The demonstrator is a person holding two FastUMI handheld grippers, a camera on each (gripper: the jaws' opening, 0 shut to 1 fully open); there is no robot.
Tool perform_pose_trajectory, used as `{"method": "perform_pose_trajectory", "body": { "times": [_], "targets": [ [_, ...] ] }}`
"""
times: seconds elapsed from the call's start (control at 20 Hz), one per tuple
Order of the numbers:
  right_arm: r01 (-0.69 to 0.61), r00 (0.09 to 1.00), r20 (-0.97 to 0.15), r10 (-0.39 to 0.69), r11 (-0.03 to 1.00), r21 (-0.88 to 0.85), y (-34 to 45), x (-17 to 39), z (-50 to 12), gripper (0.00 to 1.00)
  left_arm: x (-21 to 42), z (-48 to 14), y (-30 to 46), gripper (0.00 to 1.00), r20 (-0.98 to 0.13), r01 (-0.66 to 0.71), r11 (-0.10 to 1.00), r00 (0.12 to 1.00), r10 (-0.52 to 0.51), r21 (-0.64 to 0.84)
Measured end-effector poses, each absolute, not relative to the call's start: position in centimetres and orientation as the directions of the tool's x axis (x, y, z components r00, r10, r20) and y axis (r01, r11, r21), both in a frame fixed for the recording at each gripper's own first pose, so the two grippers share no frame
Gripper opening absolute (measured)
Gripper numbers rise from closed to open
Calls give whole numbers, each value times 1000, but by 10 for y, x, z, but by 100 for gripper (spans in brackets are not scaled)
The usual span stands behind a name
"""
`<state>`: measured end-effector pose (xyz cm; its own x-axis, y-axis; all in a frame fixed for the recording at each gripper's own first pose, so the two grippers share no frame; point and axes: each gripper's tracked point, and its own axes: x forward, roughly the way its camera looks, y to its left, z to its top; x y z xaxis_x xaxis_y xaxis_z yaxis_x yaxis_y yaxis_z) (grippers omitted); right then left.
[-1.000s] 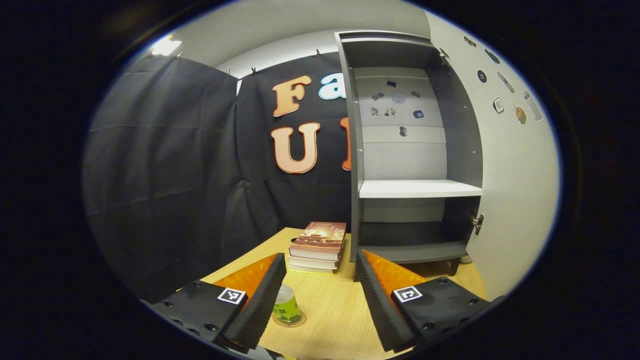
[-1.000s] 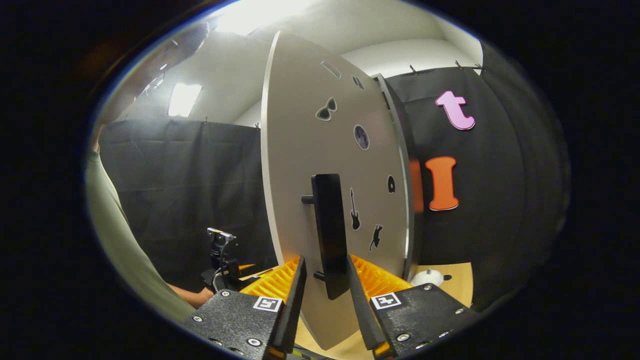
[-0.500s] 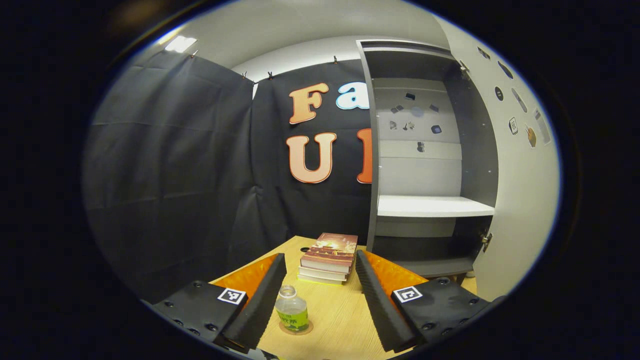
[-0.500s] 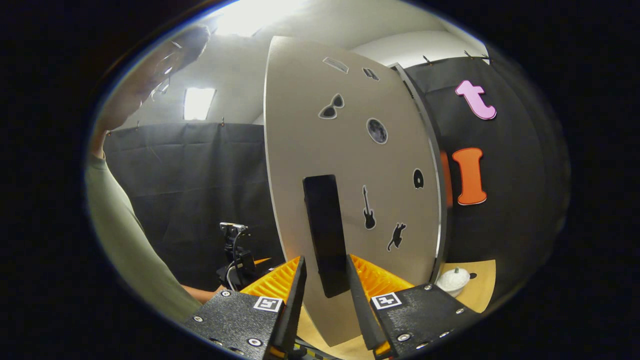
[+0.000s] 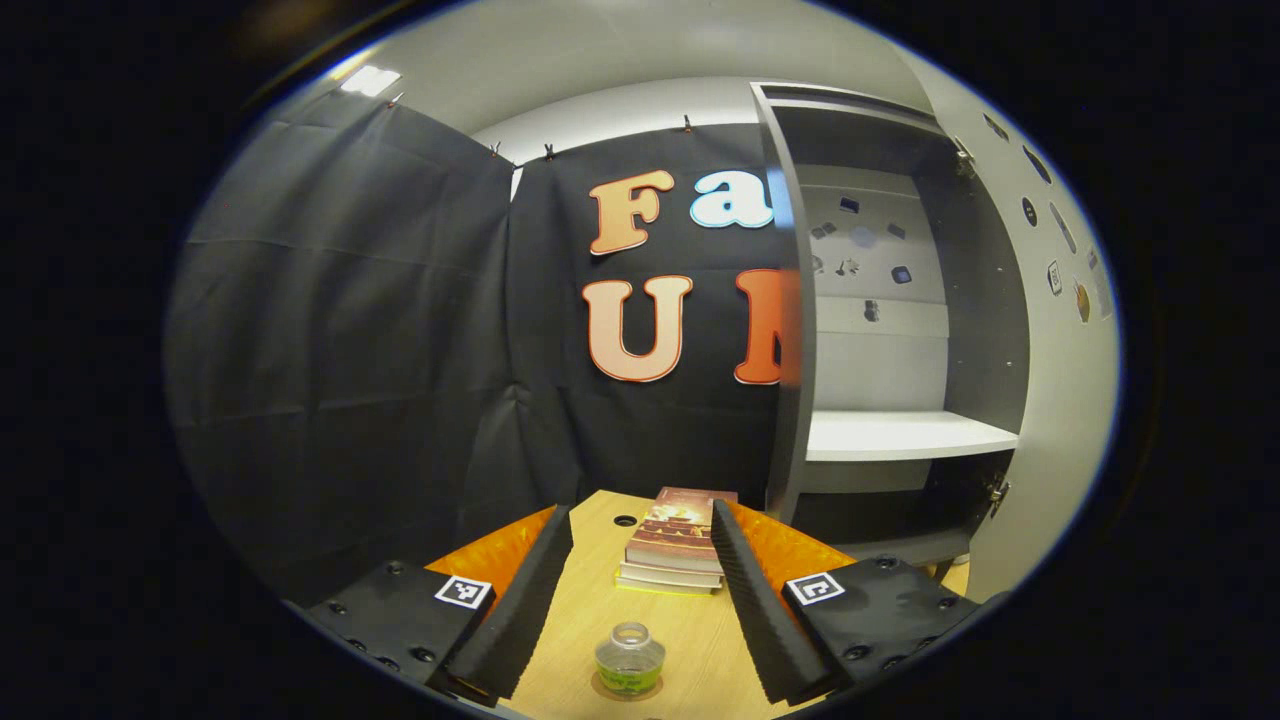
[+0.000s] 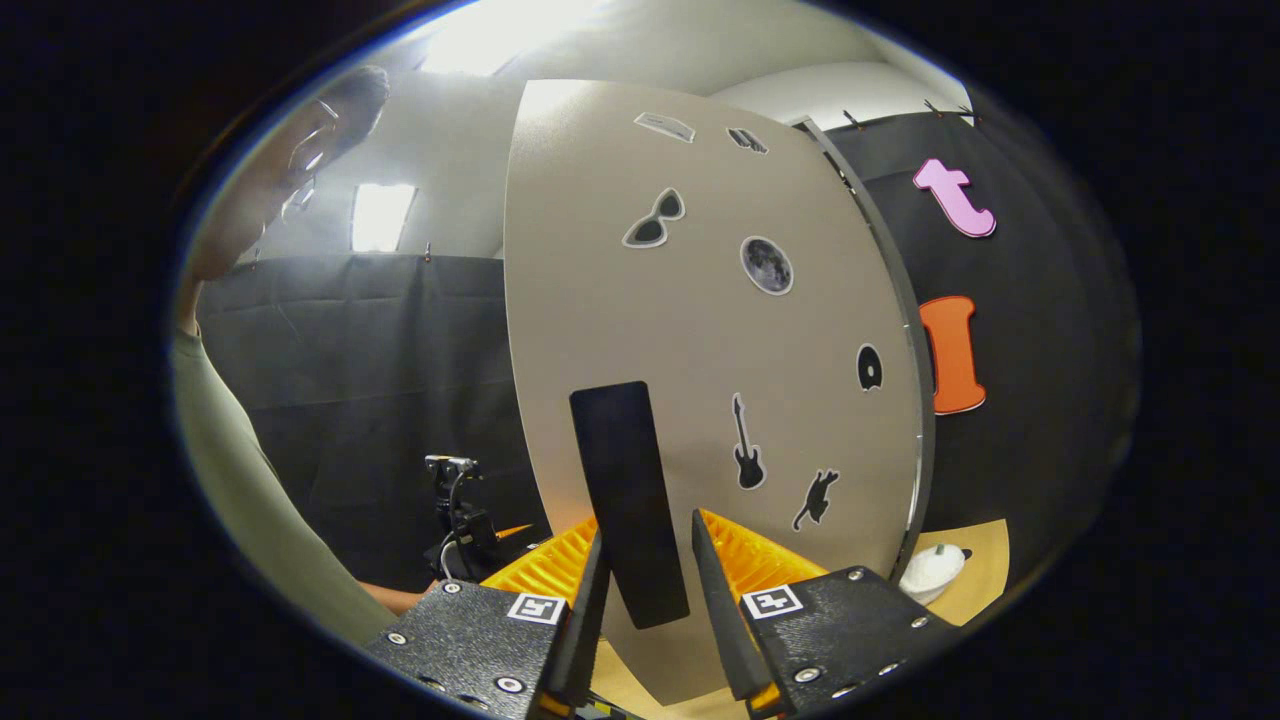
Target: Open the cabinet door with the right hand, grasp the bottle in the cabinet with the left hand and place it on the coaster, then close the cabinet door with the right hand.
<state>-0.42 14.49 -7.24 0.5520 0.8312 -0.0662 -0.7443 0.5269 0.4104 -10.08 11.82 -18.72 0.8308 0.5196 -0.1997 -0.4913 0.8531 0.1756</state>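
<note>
Two grippers in play. Nearest the left gripper (image 5: 640, 590), its fingers are spread wide with nothing between the pads, hovering above the wooden table (image 5: 690, 625). Right below that gap, near the table's front edge, the bottle (image 5: 630, 659) stands upright with no cap, dead centre on the round coaster (image 5: 603, 687), touching neither finger. A little farther back, toward the table's far edge, a stack of books (image 5: 677, 540) lies flat, with a small dark hole in the tabletop just beside it on the left. Beyond the books and to the right stands the cabinet (image 5: 880, 330), its dark interior showing a white shelf (image 5: 905, 435) halfway up and stickers on its back panel. The cabinet door (image 5: 1065, 400) swings along the right rim, partly open, its hinge showing low on the cabinet side.

Over to the right gripper (image 6: 645, 590): its fingers bracket the black door handle (image 6: 625, 500), the left finger looks to be against it and the right one has a sliver of gap, so I cannot tell if both pads press. The handle stands upright on the pale cabinet door (image 6: 700, 330), which carries stickers of sunglasses, a moon, a guitar and a cat. Low at the right, past the door's edge, a small white object (image 6: 932, 570) sits on the table corner. Off to the left, a person's green sleeve (image 6: 250, 510), with the other gripper (image 6: 460, 515) farther back against the black cloth.
</note>
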Motion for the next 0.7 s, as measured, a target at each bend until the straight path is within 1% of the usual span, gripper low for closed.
{"method": "perform_pose_trajectory", "body": {
  "times": [0.05,0.15,0.4,0.45,0.5,0.55,0.6,0.7],
  "targets": [
    [-751,545,-68,836,522,403,148,-4,-73,51,-101,-188,124,91,-204,-494,852,829,521,172],
    [-760,534,-71,843,515,396,150,-5,-74,51,-101,-189,134,92,-203,-500,851,827,525,162],
    [-771,530,-79,844,519,371,156,3,-77,51,-104,-185,162,91,-188,-526,835,814,550,164],
    [-774,530,-80,844,520,362,159,5,-79,60,-106,-184,166,91,-184,-531,831,811,555,167],
    [-775,532,-87,842,526,350,160,7,-80,53,-107,-182,171,91,-178,-535,828,809,560,169],
    [-777,532,-98,841,531,339,162,8,-81,60,-108,-180,174,91,-178,-539,825,807,563,168],
    [-777,535,-107,838,538,326,166,8,-84,54,-108,-180,178,93,-177,-540,825,807,563,165],
    [-772,547,-130,827,558,305,170,7,-87,54,-110,-178,187,91,-177,-542,824,806,565,162]
  ]
}}
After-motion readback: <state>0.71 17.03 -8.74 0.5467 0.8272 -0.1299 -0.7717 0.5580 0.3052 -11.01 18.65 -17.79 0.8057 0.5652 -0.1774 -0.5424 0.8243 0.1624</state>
